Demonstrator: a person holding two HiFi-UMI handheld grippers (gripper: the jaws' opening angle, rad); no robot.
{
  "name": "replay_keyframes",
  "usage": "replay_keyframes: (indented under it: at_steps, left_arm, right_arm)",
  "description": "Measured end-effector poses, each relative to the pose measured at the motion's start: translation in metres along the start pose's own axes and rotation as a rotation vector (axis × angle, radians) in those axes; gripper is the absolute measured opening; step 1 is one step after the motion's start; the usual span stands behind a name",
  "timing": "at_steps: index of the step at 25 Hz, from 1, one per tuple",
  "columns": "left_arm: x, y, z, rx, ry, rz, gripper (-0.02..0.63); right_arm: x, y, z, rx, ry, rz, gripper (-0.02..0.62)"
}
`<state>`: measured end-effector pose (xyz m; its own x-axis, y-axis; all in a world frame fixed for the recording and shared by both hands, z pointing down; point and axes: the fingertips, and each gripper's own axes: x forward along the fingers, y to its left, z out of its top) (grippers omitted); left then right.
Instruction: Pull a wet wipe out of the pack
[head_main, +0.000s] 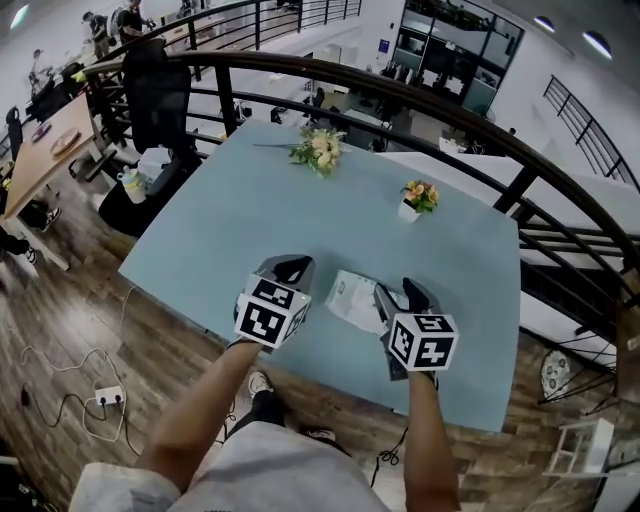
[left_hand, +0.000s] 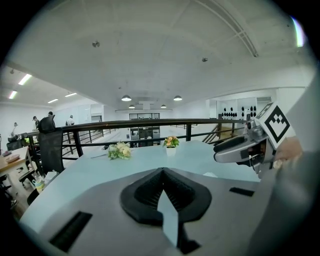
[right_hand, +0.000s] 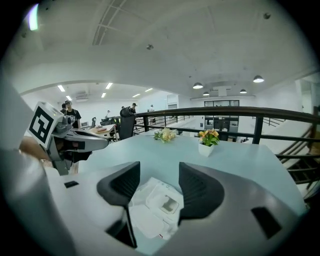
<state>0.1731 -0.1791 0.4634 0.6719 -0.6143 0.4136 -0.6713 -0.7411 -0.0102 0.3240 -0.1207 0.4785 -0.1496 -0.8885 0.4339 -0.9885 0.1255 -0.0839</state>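
Right claw agape beside wipe pack

Left gripper, jaws together, beside right gripper, jaws apart, the 2 forearms stretched forward

We find the flat white plastic wet-wipe pack lying on the pale blue tabletop near its front edge. It sits between the left gripper and the right gripper, just beside the right one's jaws. Behind it, to the right, stands the small white pot of orange flowers. Farther back and to the left lies the pale flower bouquet. The black metal railing runs behind the tabletop.
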Motion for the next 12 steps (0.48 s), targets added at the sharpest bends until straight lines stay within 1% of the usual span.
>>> replay_keyframes:
  at_steps: [6, 12]
  left_arm:
    - [0.000, -0.004, -0.015, -0.024, 0.021, 0.003, -0.005]
    - [0.003, -0.007, -0.022, -0.026, 0.033, 0.000, -0.005]
  right_arm:
    - [0.008, 0.003, -0.019, 0.000, 0.040, 0.024, 0.244]
    - [0.018, 0.008, -0.034, -0.005, 0.079, 0.049, 0.244]
